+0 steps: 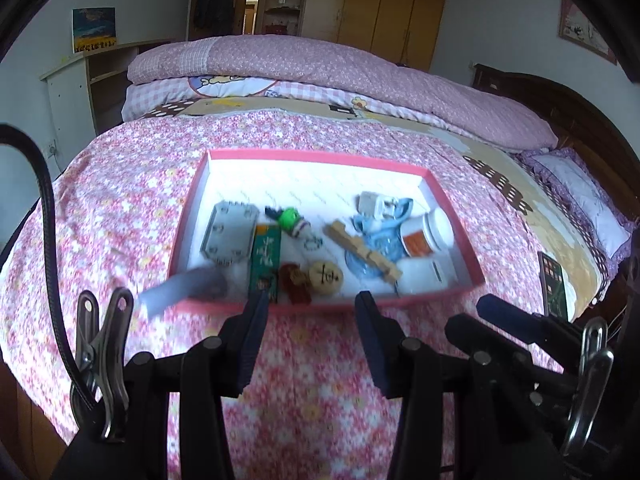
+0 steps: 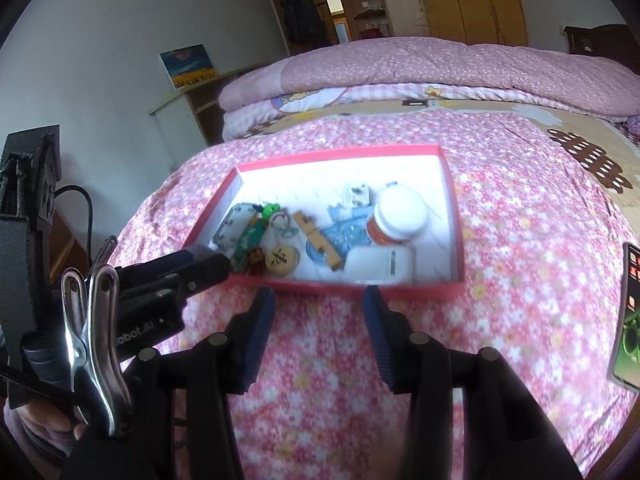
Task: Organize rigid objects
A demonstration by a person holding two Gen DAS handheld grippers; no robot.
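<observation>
Pink flowered bedding [image 1: 120, 208] covers the near half of the bed, with folded quilts [image 1: 320, 68] piled behind and wooden wardrobes along the back wall. On that bedding sits a shallow red-rimmed box [image 1: 316, 155] with a white inside, and as far as I can see every loose item is already in it. Outside it only a phone [image 2: 628, 316] lies on the bed to the right, screen lit; I would not count it among the things to sort.

So the gathering looks close to finished, in my judgement. What may be left is tidying, since the pieces sit crowded in the near half of the box while the far half is bare.

From left to right I count a grey plate with notched edges [image 1: 230, 236], a green carton [image 1: 265, 258], a small green-headed keyring figure [image 1: 290, 220], a reddish-brown figure [image 1: 294, 280], a round pale token with a dark character on it [image 1: 326, 276], a wooden clip-like piece [image 1: 362, 250] lying across a blue transparent thing [image 1: 380, 236], a small white part [image 1: 370, 204], a white-capped jar with an orange label [image 1: 426, 232] on its side, and a white case [image 2: 378, 266] in the near right corner. All look hard and light.

The left gripper [image 1: 310, 340] and the right gripper [image 2: 320, 340] both hang just short of the box's near rim, jaws spread about halfway, with only bedding showing between the blue pads; neither carries anything. A grey blur crosses the box's near left corner, and I cannot tell what it is.
</observation>
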